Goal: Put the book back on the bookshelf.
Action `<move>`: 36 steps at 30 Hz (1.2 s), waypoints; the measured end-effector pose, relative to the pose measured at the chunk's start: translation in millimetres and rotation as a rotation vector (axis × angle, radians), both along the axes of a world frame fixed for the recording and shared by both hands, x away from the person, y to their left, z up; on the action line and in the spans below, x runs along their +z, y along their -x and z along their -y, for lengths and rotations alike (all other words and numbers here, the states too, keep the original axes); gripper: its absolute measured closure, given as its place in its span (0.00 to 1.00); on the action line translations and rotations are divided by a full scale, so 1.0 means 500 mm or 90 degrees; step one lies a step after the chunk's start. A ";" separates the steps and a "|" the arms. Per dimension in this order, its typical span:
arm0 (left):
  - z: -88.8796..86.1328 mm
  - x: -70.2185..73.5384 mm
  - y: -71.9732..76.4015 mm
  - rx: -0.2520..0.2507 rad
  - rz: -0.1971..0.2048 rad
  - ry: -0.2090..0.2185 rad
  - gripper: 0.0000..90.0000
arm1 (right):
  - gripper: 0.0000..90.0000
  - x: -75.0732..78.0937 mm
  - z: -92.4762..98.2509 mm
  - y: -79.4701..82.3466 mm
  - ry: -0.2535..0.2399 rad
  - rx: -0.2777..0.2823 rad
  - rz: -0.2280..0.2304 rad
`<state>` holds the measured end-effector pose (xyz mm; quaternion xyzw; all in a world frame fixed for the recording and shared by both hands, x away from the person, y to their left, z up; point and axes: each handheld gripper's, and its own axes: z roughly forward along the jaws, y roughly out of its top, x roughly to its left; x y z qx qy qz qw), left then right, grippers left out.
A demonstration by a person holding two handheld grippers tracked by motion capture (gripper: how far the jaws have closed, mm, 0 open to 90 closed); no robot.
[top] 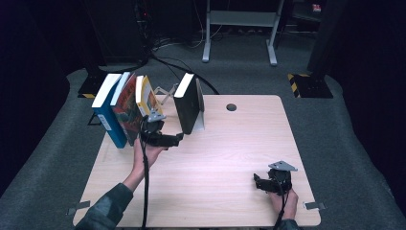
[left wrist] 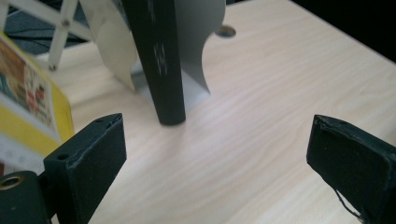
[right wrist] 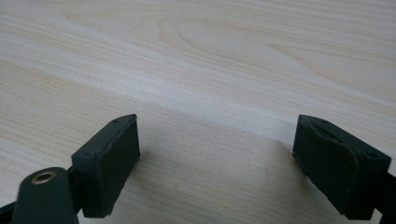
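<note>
So the left gripper (top: 178, 139) is sitting low over the pale wood-grain bench (top: 225, 158) with its jaws spread wide and nothing between them, right in the gap between the thin yellow-covered book (top: 146, 98) and the black hardcover book (top: 187, 106). In the left gripper view that black book's spine (left wrist: 161, 60) is standing just ahead of the open jaws, leaning a bit, with its bottom end on the bench and the curved white metal bookend (left wrist: 196, 42) right behind it. The yellow book is crowding the left jaw from the side, very close, though I can't tell if they're touching. Further left, the red-covered book (top: 125, 108) and the blue-spined book (top: 107, 117) are leaning together near the bench's far left corner, with a white scissor-style lattice rack (top: 165, 92) poking out between the yellow and black ones. A small round hole (top: 231, 107) is sitting in the bench past the bookend. The right gripper (top: 258, 182) is hanging out well apart from all that, near the bench's near right corner, jaws also apart over bare wood.
</note>
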<state>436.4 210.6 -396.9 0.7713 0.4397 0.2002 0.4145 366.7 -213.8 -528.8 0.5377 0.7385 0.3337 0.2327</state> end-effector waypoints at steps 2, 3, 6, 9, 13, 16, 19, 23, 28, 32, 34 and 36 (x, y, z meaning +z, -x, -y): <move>-0.010 -0.019 0.017 0.001 -0.007 0.007 0.05 | 0.16 0.000 0.000 0.000 0.000 0.001 0.000; -0.017 -0.034 0.030 0.002 -0.011 0.003 0.05 | 0.15 0.000 0.000 0.000 0.000 0.001 0.000; -0.031 -0.075 0.060 0.003 -0.027 -0.014 0.04 | 0.15 0.000 0.000 -0.001 0.005 0.004 0.002; -0.040 -0.120 0.086 0.003 -0.039 -0.044 0.03 | 0.15 0.000 -0.002 0.000 0.003 0.000 -0.001; -0.053 -0.181 0.106 0.010 -0.074 -0.054 0.02 | 0.14 0.000 -0.001 -0.001 0.005 0.005 -0.001; -0.059 -0.221 0.116 0.024 -0.089 -0.065 0.01 | 0.13 -0.001 -0.002 -0.002 0.006 0.006 -0.001; -0.066 -0.248 0.122 0.032 -0.098 -0.066 0.01 | 0.12 -0.001 -0.003 -0.002 0.004 0.008 -0.002; -0.063 -0.267 0.130 0.052 -0.069 -0.079 0.00 | 0.10 -0.001 -0.004 -0.003 0.006 0.011 -0.004; -0.061 -0.270 0.133 0.052 -0.060 -0.083 0.00 | 0.09 -0.002 -0.004 -0.004 0.008 0.012 -0.005; -0.060 -0.271 0.134 0.051 -0.055 -0.078 0.00 | 0.07 -0.002 -0.005 -0.005 0.011 0.005 -0.008; -0.059 -0.271 0.134 0.051 -0.053 -0.082 0.00 | 0.06 -0.002 -0.004 -0.006 0.012 0.005 -0.009; -0.060 -0.268 0.133 0.043 -0.066 -0.086 0.00 | 0.05 -0.002 -0.004 -0.007 0.013 0.004 -0.009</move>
